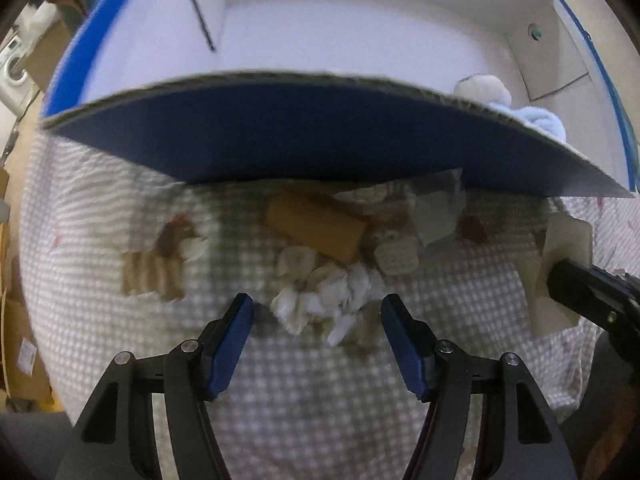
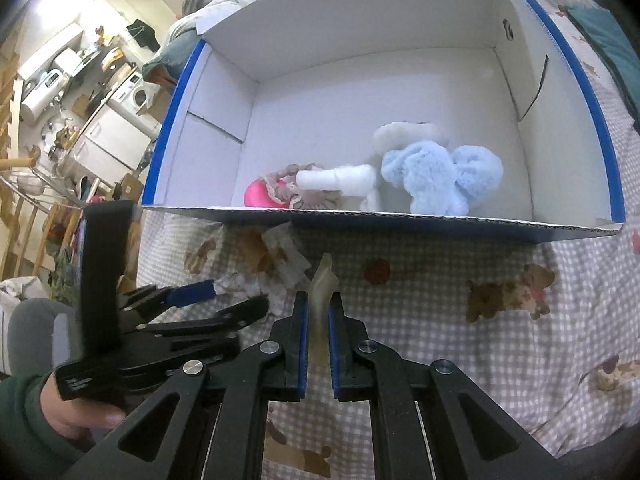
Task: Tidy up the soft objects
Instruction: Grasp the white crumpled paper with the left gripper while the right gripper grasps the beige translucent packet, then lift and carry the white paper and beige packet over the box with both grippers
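Left gripper [image 1: 316, 320] about half open, jaws empty, pointing steeply down at white fluffy knotted plush [image 1: 320, 300] on checked bedcover [image 1: 320, 420]. Plush just beyond and between the fingertips, long axis roughly across the gap, nearer this hand than the other. Orange cylindrical soft toy [image 1: 320, 228] farther off, near the box wall. Right gripper [image 2: 318, 312] pinched shut on thin pale translucent soft strip [image 2: 322, 300], strip standing upright, near side of the box. Blue-and-white cardboard box [image 2: 400, 16] holds light-blue plush [image 2: 436, 180], white plush roll [image 2: 336, 178], pink frilled doll [image 2: 276, 192].
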Demonstrator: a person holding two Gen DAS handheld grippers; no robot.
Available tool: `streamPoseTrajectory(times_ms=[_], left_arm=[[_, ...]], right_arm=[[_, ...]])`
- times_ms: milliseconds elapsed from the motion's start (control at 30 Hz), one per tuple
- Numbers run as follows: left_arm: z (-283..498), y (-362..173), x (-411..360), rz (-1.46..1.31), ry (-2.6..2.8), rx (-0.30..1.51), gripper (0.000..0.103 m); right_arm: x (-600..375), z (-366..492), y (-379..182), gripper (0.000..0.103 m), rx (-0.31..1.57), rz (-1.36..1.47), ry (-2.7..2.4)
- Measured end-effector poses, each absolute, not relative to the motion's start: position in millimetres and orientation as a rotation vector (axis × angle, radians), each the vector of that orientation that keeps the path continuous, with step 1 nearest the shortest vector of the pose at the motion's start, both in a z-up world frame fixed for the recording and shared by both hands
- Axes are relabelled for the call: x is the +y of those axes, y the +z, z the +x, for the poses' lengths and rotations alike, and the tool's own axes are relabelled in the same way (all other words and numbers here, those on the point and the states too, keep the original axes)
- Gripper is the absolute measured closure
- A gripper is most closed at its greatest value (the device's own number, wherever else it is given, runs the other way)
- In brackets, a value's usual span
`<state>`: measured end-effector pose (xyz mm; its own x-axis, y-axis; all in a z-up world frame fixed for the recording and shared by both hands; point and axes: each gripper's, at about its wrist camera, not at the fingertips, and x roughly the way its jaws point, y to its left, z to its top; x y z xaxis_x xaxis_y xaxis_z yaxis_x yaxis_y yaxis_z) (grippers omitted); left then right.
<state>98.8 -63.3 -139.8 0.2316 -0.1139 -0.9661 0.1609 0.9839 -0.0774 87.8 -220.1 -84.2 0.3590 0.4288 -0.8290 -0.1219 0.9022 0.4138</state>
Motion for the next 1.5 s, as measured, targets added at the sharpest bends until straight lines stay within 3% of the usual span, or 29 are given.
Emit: streamPoseTrajectory(times_ms=[100, 200, 967, 1233, 1500], left_arm=[[100, -139, -69, 0.022, -0.238, 1.319, 0.082], [93, -136, -73, 0.001, -0.295, 1.335, 0.092], [44, -82, -20, -0.032, -0.101, 1.235, 0.093], [41, -86, -9, -0.029, -0.032, 1.206, 0.093], [36, -62, -6, -0.051, 0.014, 1.075, 0.093]], right_arm=[[-221, 89, -87, 0.093, 1.158, 0.312, 0.349], [-225, 88, -86, 0.093, 1.163, 0.318, 0.338], [-217, 75, -75, 0.093, 1.109, 0.224, 0.342], [-210, 69, -67, 0.093, 1.061, 0.192, 0.373], [-208, 65, -57, 0.093, 1.011, 0.185, 0.417]])
